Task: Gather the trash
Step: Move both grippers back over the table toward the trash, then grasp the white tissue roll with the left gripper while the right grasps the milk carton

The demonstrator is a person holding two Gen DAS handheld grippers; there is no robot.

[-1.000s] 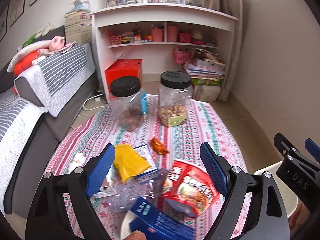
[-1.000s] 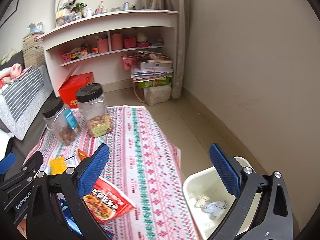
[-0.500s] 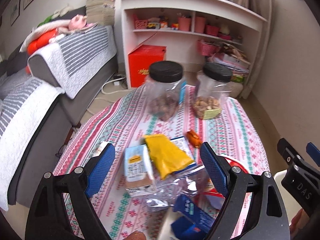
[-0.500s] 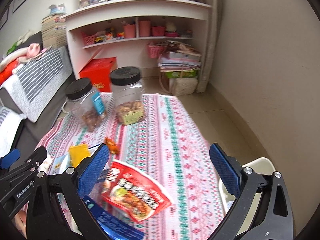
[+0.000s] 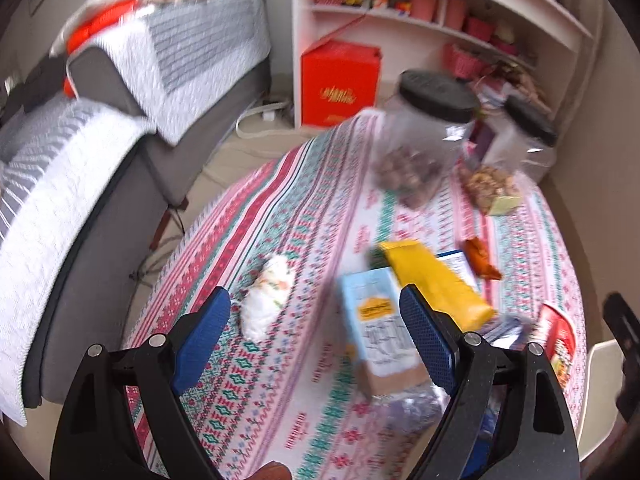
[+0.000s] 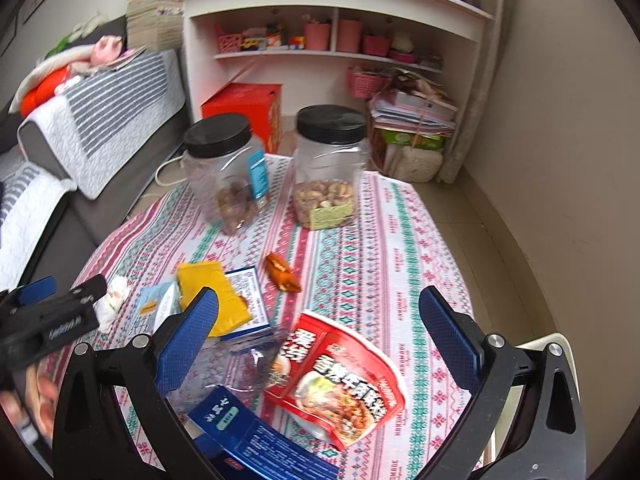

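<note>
Trash lies on the patterned tablecloth [image 6: 400,264]. My left gripper [image 5: 316,308] is open above it. A crumpled white tissue [image 5: 266,296] shows just inside its left finger, and a light blue carton [image 5: 376,320] by its right finger. Behind the carton lie a yellow packet [image 5: 436,280] and an orange wrapper [image 5: 480,260]. My right gripper [image 6: 318,308] is open and holds nothing; it hangs over a red noodle lid [image 6: 340,376], a dark blue box [image 6: 248,428] and clear plastic wrap [image 6: 240,364]. The left gripper [image 6: 68,286] shows at this view's left edge, near the tissue [image 6: 114,300].
Two clear jars with black lids [image 6: 228,172] [image 6: 328,164] stand at the table's far side. A white bin [image 5: 600,376] sits on the floor to the table's right. A grey sofa [image 5: 120,184] runs along the left; a white shelf [image 6: 332,20] and red box [image 6: 248,112] stand behind.
Both grippers swung left and dipped. The left view went from the noodle lid and blue box to the tissue and carton. The right view left the bin for the noodle lid.
</note>
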